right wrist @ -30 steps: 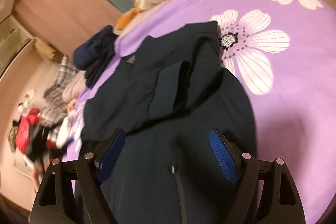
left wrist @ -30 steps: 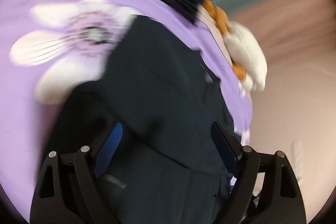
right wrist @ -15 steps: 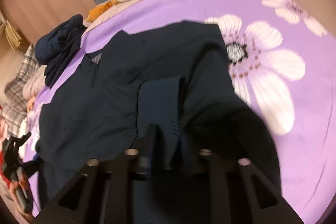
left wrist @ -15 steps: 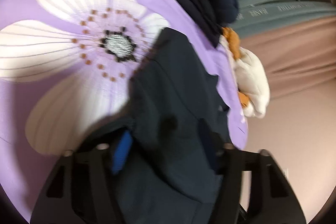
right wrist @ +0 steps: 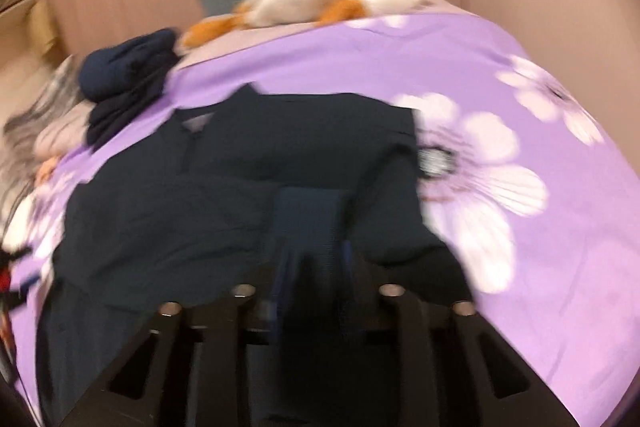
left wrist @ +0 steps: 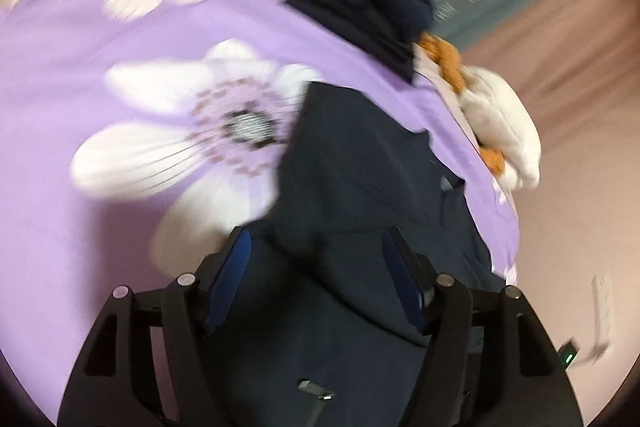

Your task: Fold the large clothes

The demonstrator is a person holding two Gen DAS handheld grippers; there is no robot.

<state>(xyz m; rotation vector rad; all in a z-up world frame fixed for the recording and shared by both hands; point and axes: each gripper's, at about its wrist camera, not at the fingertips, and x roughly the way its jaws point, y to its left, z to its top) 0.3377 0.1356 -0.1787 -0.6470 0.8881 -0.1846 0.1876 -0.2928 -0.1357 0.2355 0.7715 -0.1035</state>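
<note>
Both sets of jaws have just been opening again after a brief pinch. Our left gripper (left wrist: 316, 279) stands released, the dark navy garment (left wrist: 360, 187) lying between and ahead of its blue pads (left wrist: 230, 277) with neither pressing on it. Our right gripper (right wrist: 310, 279) is narrower, a ribbed cuff (right wrist: 310, 219) between its jaws; through the blur we cannot tell whether it grips. We judge one fold laid and let go. No containers show; the garment rests on the purple flowered bedspread (right wrist: 560, 267), beyond the jaws.

Right tongs (right wrist: 310, 279) motion-smeared — pads lost against dark garment (right wrist: 224, 195), grip unclear
</note>
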